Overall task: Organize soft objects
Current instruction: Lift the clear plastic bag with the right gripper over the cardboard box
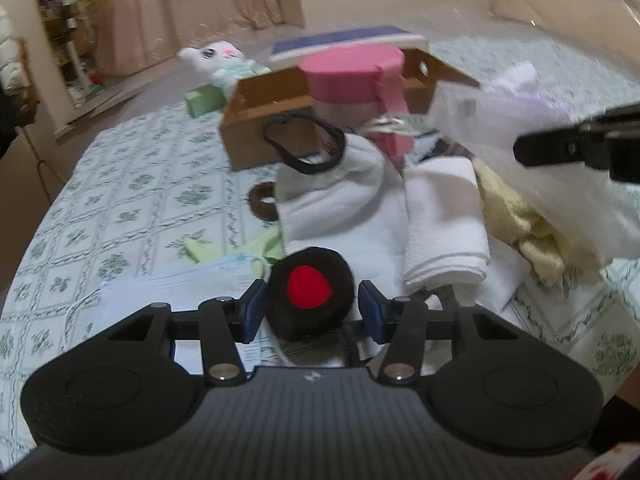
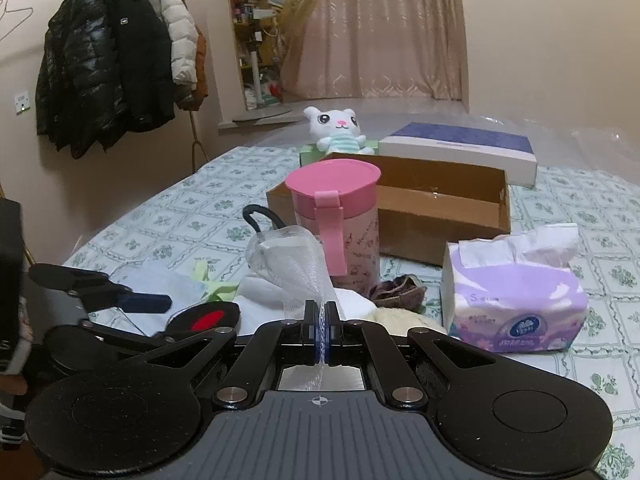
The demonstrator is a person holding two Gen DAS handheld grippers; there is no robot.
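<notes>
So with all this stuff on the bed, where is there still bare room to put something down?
Bare sheet lies left of the pink cup and cardboard box, toward the coats. Another patch sits right of the tissue pack. The box itself looks empty inside. It is crowded in the middle, where the white towel, yellow cloth and black-and-red plush pile together.

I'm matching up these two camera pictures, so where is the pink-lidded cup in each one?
Left wrist view: pink-lidded cup upper centre, blurred, in front of the cardboard box.
Right wrist view: cup centre, upright, left of the tissue pack.
Shared landmark: the white plush toy behind the box.
</notes>
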